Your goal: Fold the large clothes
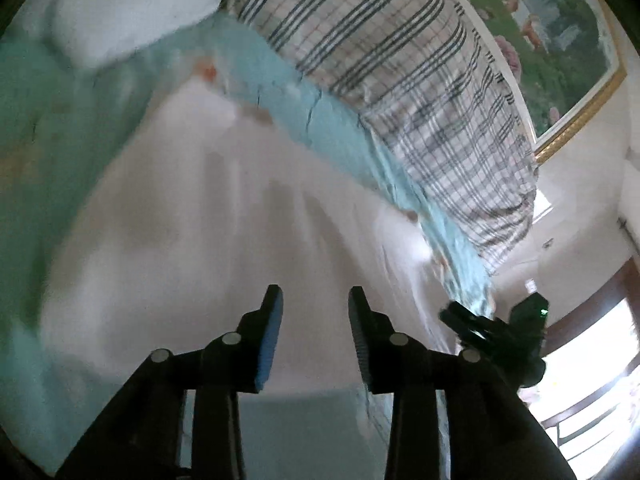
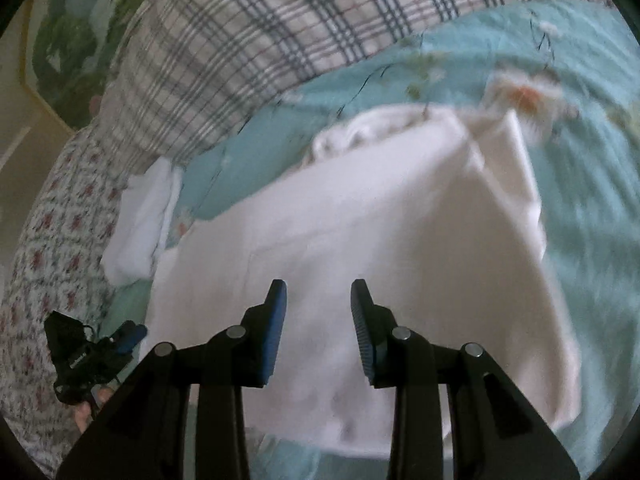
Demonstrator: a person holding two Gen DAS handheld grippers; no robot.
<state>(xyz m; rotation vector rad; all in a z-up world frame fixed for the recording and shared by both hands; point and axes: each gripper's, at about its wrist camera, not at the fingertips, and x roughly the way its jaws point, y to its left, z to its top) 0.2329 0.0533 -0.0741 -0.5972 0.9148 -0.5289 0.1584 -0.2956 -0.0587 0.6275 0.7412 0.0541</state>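
A large white garment [image 1: 200, 220] lies spread on the teal bed sheet [image 1: 328, 120], blurred in both views. In the right wrist view the garment [image 2: 360, 240] shows a folded edge at its far right. My left gripper [image 1: 314, 300] hovers over it, open, with nothing between its blue pads. My right gripper [image 2: 318, 292] also stands open above the cloth, holding nothing. Each gripper shows in the other's view: the right gripper [image 1: 492, 328] at the garment's right side, the left gripper [image 2: 92, 352] at its left side.
A plaid quilt [image 2: 240, 40] is bunched along the far side of the bed. A smaller white cloth [image 2: 140, 220] lies by the garment's left corner. A floral cover [image 2: 48, 220] sits at the left. A framed painting [image 1: 560, 20] hangs on the wall, with a bright window [image 1: 592, 360] below it.
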